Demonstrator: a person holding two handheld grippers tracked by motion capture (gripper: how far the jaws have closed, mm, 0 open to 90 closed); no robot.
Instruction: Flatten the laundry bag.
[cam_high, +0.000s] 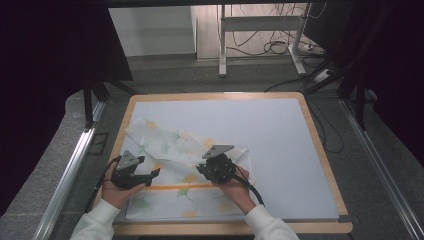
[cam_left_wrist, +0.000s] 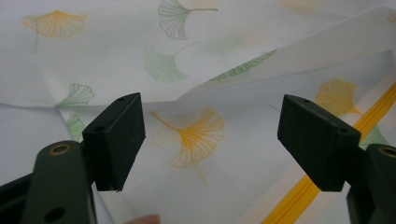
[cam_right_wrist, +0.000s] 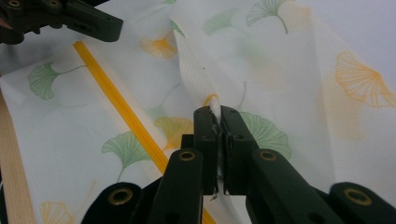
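Cloth (cam_high: 185, 165) lying half-folded on the mat (cam_high: 280, 150), near edge. Right gripper (cam_right_wrist: 217, 116) pinched shut on a raised fold; left gripper (cam_left_wrist: 210, 135) gaping, empty, just above the fabric. Best lifted slowly, fold carried across evenly, stripe (cam_right_wrist: 116, 100) kept straight, left ready to pin.

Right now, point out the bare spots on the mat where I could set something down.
The grey mat lies bare along its far edge and across its right half, beyond the leaf-print cloth. The near-left corner is crowded: cloth, open left gripper and right gripper shut on the cloth.
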